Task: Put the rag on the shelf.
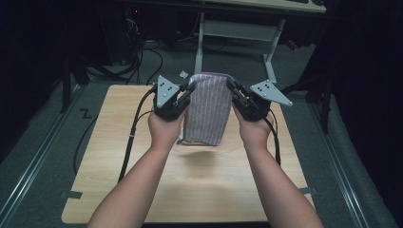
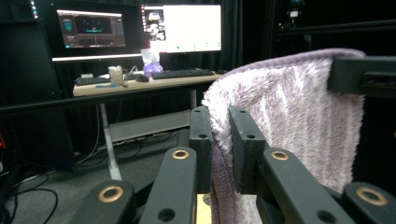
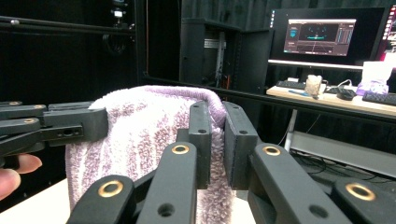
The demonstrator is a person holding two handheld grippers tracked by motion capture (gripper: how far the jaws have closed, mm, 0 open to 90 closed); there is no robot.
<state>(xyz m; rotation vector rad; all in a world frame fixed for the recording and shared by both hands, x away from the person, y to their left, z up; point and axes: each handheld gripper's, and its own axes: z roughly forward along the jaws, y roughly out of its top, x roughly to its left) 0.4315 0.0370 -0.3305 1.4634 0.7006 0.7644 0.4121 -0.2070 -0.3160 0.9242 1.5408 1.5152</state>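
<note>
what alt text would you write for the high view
Two hands hold a purple striped towel up above a wooden table, the left claw and right claw each clamped on an upper corner so it hangs folded. Cables and desk legs lie on the dark floor beyond.

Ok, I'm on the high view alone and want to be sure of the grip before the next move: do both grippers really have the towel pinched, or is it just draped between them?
Observer: The left gripper has its jaws closed on the near edge of the purple towel, seen in the left gripper view.
Operator: And the other side?
Observer: The right gripper pinches the towel's opposite top corner the same way.
Operator: Is the towel touching the table?
Observer: In the right gripper view its lower part hangs down in front of the light wooden table; whether it touches I cannot tell.
</note>
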